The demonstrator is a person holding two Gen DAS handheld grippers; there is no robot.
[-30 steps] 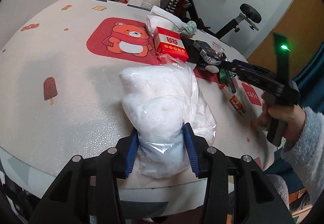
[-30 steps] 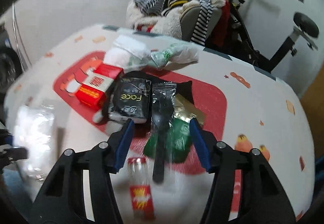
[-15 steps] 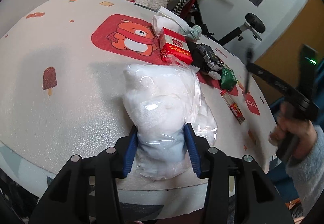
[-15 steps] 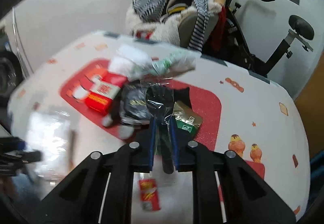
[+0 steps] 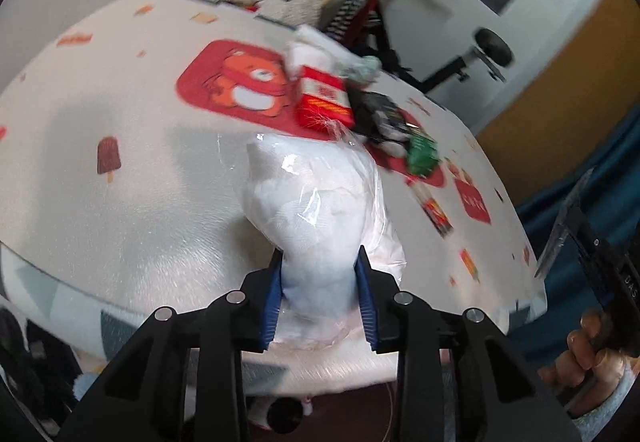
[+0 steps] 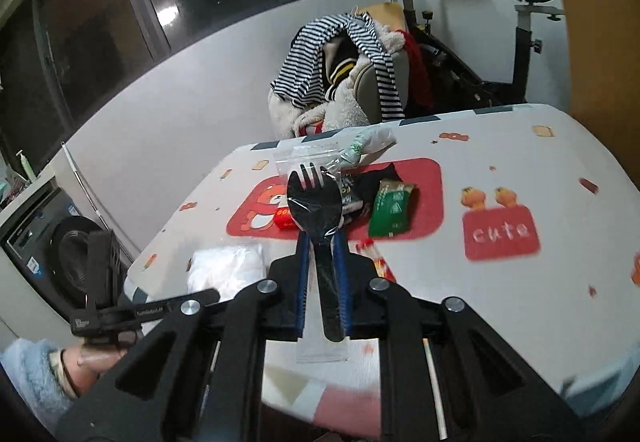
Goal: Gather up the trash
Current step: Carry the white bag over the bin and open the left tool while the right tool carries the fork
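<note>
While the left gripper (image 5: 320, 294) is closing its blue pads on the clear plastic bag of white tissue (image 5: 316, 210) at the table's (image 5: 120, 242) near edge, the right gripper (image 6: 323, 282) clamps a black plastic spork in its clear wrapper (image 6: 316, 202) above the table. The slick wrapper could let the spork slide out; a thin pinch might tear the bag.
</note>
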